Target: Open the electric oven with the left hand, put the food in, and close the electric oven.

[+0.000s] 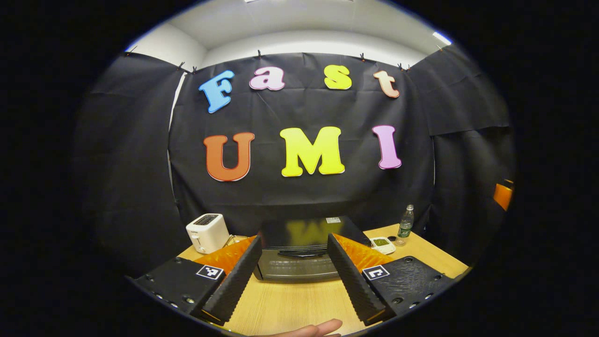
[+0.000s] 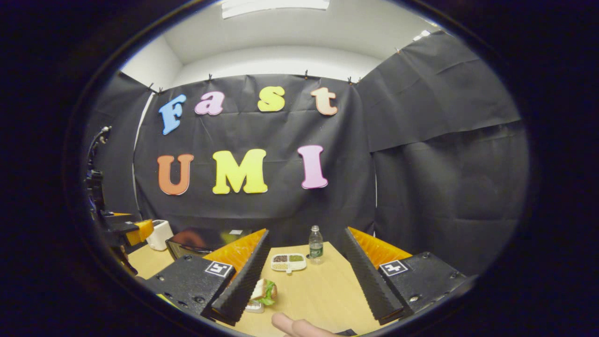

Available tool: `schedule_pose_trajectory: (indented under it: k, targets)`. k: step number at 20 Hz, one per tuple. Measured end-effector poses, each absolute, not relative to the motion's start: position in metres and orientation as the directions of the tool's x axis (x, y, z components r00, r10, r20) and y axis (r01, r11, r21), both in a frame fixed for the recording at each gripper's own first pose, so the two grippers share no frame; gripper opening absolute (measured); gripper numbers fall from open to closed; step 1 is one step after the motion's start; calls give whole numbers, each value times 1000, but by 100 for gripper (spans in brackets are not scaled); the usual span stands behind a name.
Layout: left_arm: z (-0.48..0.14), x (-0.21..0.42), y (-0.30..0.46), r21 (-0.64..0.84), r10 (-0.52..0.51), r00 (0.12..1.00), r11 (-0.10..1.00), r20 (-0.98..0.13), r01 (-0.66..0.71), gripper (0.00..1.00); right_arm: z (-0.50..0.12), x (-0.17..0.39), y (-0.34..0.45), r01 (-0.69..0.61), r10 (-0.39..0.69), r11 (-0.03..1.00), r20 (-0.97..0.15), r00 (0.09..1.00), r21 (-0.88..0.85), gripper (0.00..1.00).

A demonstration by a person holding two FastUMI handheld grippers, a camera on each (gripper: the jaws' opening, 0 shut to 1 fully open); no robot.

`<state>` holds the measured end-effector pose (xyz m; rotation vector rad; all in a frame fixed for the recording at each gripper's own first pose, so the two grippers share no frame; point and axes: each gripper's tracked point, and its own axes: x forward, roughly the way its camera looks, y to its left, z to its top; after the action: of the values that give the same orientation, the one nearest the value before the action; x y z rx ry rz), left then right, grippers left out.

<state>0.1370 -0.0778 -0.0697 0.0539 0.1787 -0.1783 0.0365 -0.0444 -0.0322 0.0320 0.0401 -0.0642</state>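
Note:
The black electric oven [image 1: 299,255] stands at the back of the wooden table [image 1: 290,304], its door closed and the handle [image 1: 302,253] across the upper front. My left gripper [image 1: 294,267] is open in front of it, above the table, the oven framed between its fingers. In the right gripper view the oven [image 2: 196,241] sits at the left. A sandwich with lettuce on a small plate [image 2: 263,292] lies beside the inner edge of the left finger of my right gripper [image 2: 304,281], which is open with nothing held. The left gripper [image 2: 121,229] shows at far left.
A white toaster [image 1: 207,231] stands left of the oven. A divided white dish of grains [image 2: 288,262] and a water bottle [image 2: 316,244] sit at the back right. A person's fingertips [image 1: 318,329] show at the bottom edge. Black cloth walls surround the table.

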Motion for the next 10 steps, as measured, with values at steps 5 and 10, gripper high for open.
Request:
schedule_pose_trajectory:
  k: [5,10]
  targets:
    - [-108,213,-85,16,-137,955,989,-261,146,96,-28,49,-54,62,-62,998,-46,997,4,99]
    - [-155,281,-95,-26,-140,927,990,-347,140,95,-25,58,-66,67,-66,998,-46,997,9,99]
